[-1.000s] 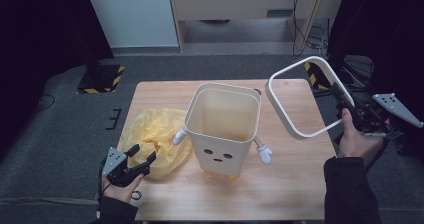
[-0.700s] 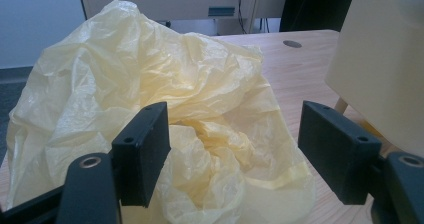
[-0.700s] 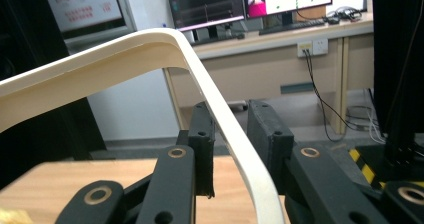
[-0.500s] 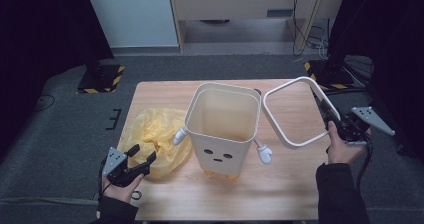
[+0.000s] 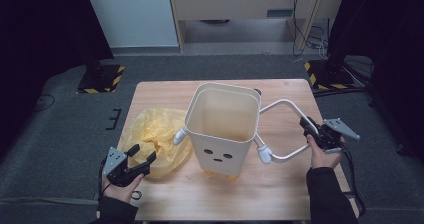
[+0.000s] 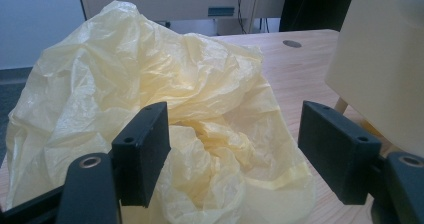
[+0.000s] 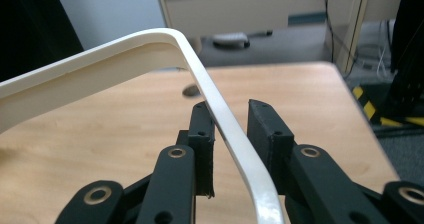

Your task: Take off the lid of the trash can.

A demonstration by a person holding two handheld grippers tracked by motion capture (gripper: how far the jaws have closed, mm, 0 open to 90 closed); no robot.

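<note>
A cream bin with a small face and stubby white arms stands upright at mid-table, its top uncovered. A white rectangular rim frame lies low at its right, leaning toward the bin. My right gripper straddles the frame's right side. In the right gripper view the frame runs between the jaws of that gripper, touching the left one with a gap at the right one. A crumpled yellow plastic bag lies left of the bin. My left gripper stands open just before the bag, holding nothing.
The wooden table is bare behind the bag and along its front edge. On the grey floor beyond stand two black bases with yellow hazard stripes, and a pale cabinet lies farther back.
My right gripper has brought the white frame down from high at the right to beside the bin, and its jaws have loosened. The left gripper has stayed put.
</note>
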